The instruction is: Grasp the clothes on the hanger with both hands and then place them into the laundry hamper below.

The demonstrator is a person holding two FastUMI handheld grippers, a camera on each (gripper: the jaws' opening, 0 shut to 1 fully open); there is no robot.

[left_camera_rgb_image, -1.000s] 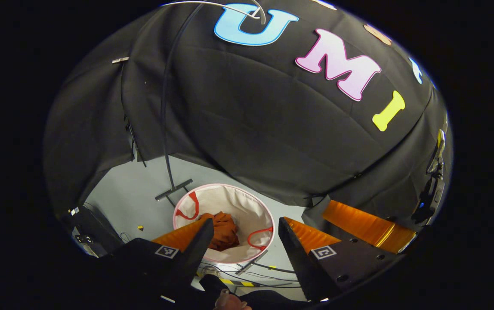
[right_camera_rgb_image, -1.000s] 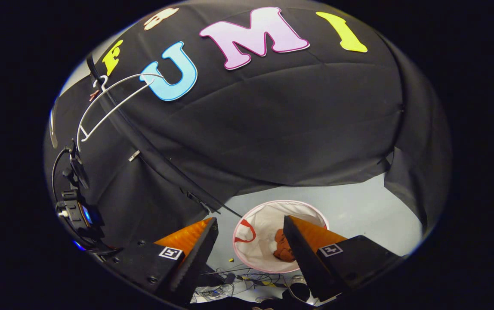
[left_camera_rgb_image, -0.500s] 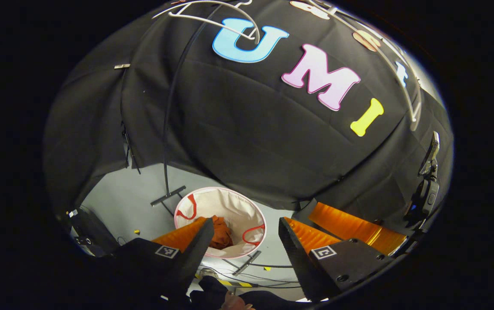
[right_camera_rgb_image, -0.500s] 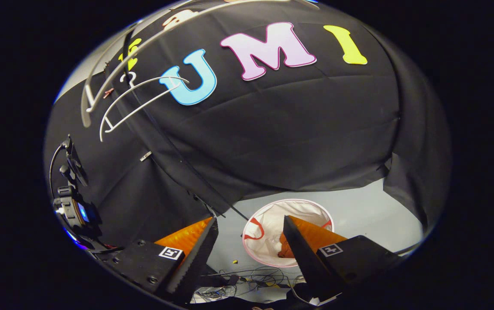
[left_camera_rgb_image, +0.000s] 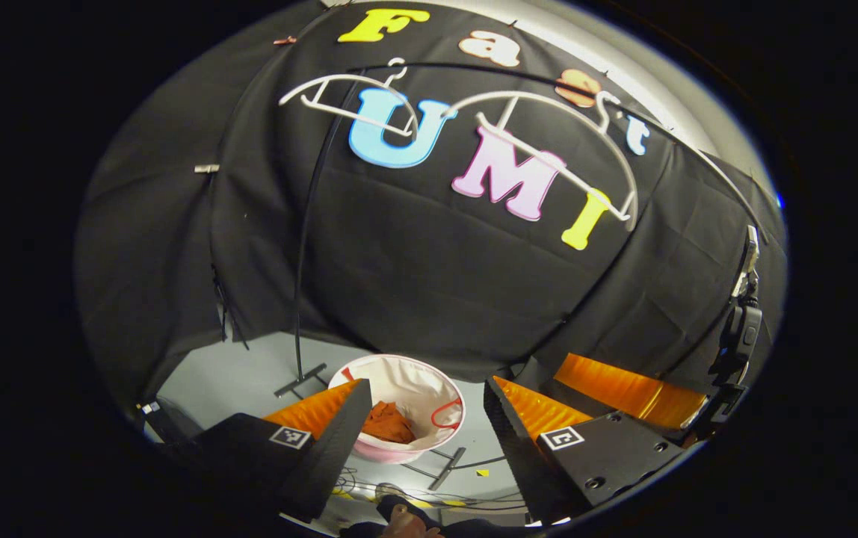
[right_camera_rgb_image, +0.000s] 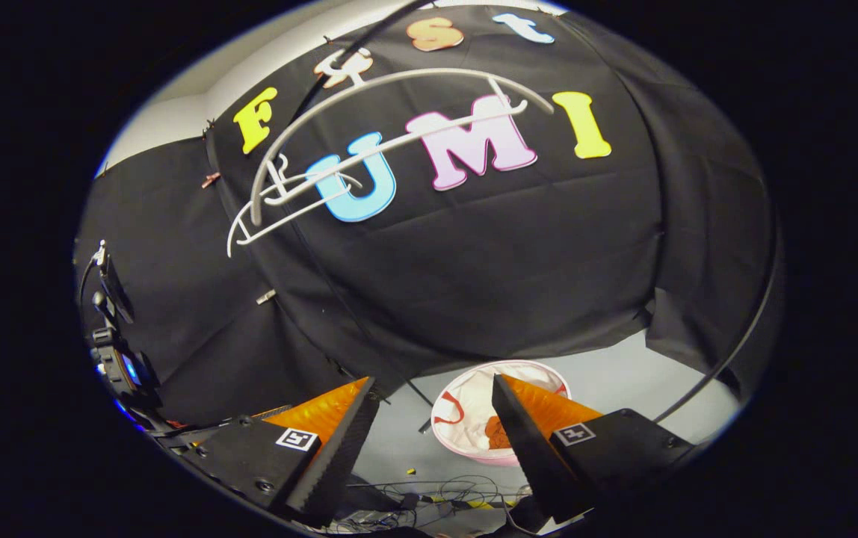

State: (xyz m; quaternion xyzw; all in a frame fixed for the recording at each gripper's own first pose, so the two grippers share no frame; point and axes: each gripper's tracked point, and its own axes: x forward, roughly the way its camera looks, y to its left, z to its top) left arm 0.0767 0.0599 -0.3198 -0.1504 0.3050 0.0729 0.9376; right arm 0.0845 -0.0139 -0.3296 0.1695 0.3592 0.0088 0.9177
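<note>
From my seat the laundry hamper [left_camera_rgb_image: 440,388] reads as soft cloth, pale and matt, its rim [right_camera_rgb_image: 466,453] looking smoothly bound. The clothes [left_camera_rgb_image: 388,424] inside it look like crumpled matt fabric. Above the hamper, the two hangers [left_camera_rgb_image: 548,161] [left_camera_rgb_image: 339,112] look like smooth plastic with a slight sheen. The rail [left_camera_rgb_image: 309,217] beside the hamper seems thin dark metal. The floor [left_camera_rgb_image: 235,373] under the hamper is smooth and matt.
</note>
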